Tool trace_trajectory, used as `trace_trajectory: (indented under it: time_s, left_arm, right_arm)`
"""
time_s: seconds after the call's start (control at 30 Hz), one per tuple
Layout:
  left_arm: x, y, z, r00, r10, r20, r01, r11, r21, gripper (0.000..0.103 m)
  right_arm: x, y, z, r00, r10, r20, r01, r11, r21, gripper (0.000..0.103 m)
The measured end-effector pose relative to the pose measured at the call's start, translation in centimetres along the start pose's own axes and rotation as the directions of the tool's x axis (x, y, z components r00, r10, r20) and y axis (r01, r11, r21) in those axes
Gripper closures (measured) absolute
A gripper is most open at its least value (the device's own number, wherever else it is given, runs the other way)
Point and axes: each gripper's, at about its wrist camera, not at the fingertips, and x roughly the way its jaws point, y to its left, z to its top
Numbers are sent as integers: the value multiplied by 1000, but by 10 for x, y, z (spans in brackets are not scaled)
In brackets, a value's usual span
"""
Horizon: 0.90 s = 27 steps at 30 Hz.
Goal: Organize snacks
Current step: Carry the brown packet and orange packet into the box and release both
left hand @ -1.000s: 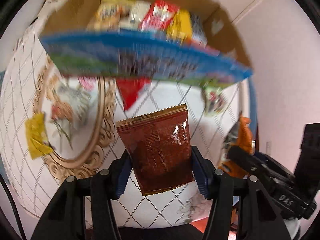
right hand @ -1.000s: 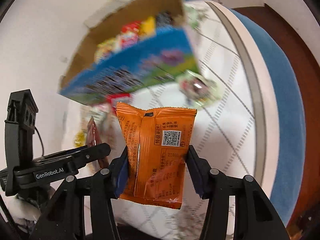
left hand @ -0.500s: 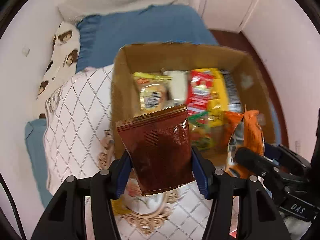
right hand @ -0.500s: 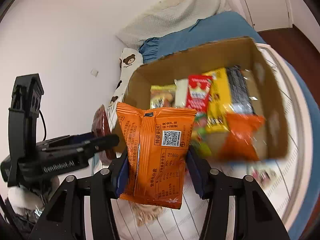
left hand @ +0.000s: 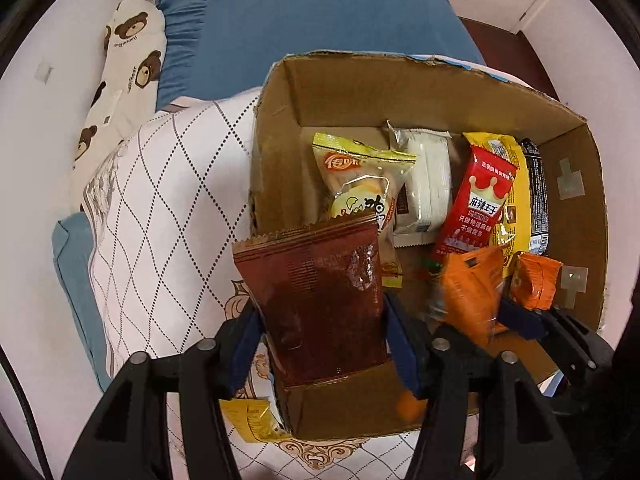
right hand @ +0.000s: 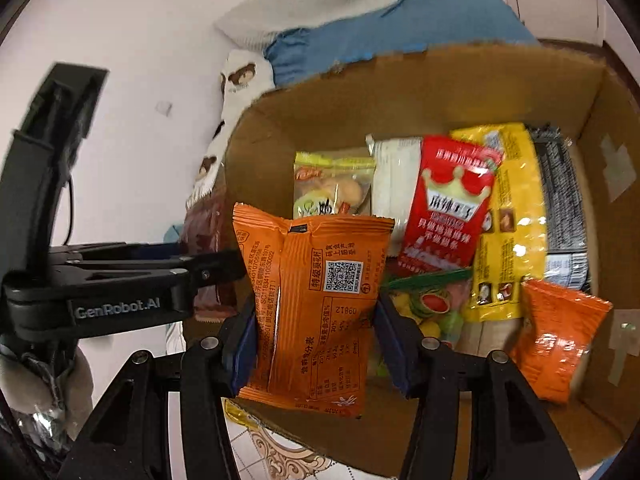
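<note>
My left gripper (left hand: 320,340) is shut on a dark red-brown snack packet (left hand: 316,300) and holds it over the near left edge of the open cardboard box (left hand: 360,80). My right gripper (right hand: 314,344) is shut on an orange snack packet (right hand: 316,308) and holds it over the box's near side (right hand: 440,80). Inside the box lie a yellow bun packet (left hand: 360,176), a white packet (left hand: 424,184), a red packet (left hand: 476,204), a yellow packet (right hand: 508,216), a black packet (right hand: 560,200) and a second orange packet (right hand: 560,336). The left gripper also shows in the right wrist view (right hand: 224,268).
The box stands on a white quilted cloth with a diamond pattern (left hand: 160,208). A small yellow packet (left hand: 248,420) lies on the cloth by the box's near left corner. Behind are a blue bed (left hand: 320,12) and a bear-print pillow (left hand: 120,80).
Both grippers have moved forward with their packets, from in front of the box's printed outer side to above its open top. Both grips are unchanged.
</note>
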Motion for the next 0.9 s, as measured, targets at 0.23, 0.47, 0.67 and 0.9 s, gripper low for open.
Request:
trace_trajectory:
  time_s: [0.23,0.47,0.67,0.9]
  left_arm:
    - [10,-2,0,1000,-20,-22,20,1000,-10,24]
    - [11,-3,-13,1000,-17,16,17,999,-34,24]
    - [4,-4,-31,996,-9,90,15,998,-63,24]
    - [-15,-8,-52,981,-16,196,34,995,-91,24]
  right_arm:
    - [5,-7,1,998,-41,-48,41,999,2,3]
    - [-12,-20,-6,993,-116,-20,116,993,3,3]
    - [-30,-39,-13,976,-217,10,216,976,11,3]
    - [-60,-51,-25,954,-292,65,292,956,18,3]
